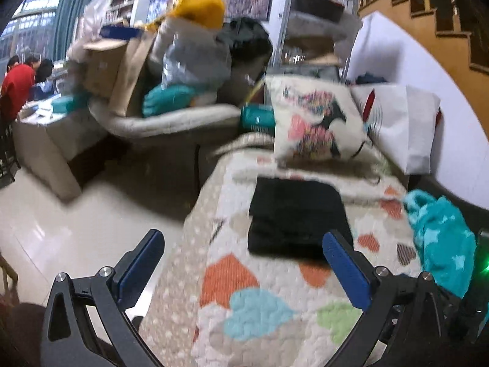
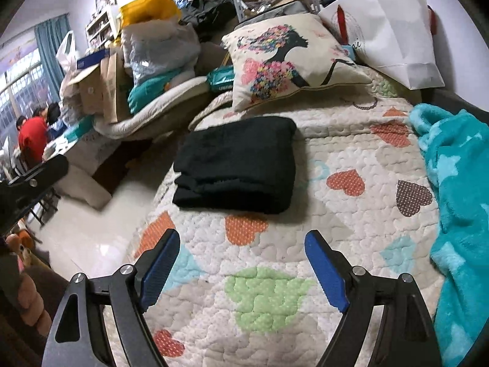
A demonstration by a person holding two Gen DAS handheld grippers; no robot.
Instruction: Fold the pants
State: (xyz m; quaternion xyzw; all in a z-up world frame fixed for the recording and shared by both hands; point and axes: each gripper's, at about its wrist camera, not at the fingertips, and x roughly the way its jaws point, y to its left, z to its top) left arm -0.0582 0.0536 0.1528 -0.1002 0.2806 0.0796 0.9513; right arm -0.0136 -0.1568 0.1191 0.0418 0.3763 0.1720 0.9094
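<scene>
Right wrist view: the black pants [image 2: 237, 165] are seen folded into a compact stack on the quilt [image 2: 336, 229], ahead and slightly left of the right gripper [image 2: 241, 267], untouched. Both that and the left gripper [image 1: 244, 264] are held wide open and empty; neither is judged clearly nearer.

A heart-patterned quilted bed [image 2: 351, 153] carries folded black pants [image 2: 238, 165], a printed cushion [image 2: 284, 61] and a teal blanket [image 2: 458, 198]
</scene>
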